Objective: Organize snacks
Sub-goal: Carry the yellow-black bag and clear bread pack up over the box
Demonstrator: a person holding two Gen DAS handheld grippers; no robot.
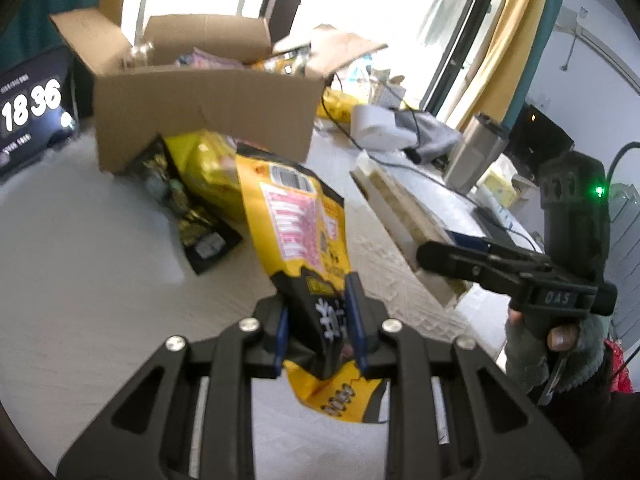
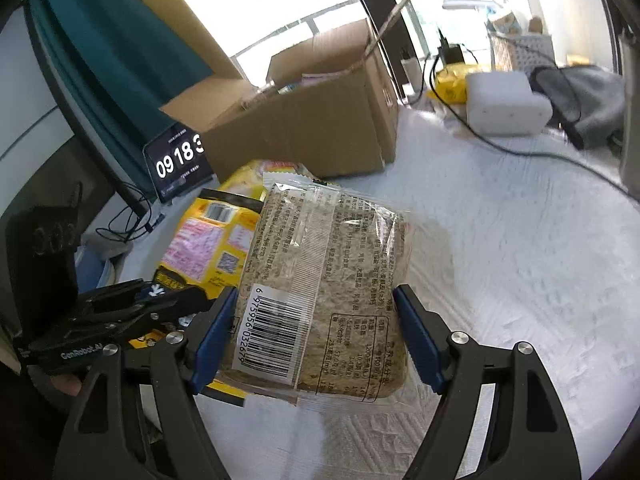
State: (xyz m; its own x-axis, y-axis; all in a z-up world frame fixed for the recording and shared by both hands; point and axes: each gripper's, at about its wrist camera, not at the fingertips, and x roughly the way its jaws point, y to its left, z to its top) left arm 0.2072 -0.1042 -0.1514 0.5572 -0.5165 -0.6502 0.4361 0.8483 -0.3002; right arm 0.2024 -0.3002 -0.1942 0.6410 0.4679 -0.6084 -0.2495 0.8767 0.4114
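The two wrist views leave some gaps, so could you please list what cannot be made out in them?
- Box contents: the left view shows only tops over the front wall; the right view shows little more.
- Black packet: partly under the box flap and yellow bag; print blurred.
- Clock: box corner cuts off the last digits in the right view.
- Bread pack: small print is unreadable and its far side is hidden.

Left gripper [image 1: 320, 320] and right gripper [image 2: 316, 340], jaws clamped.
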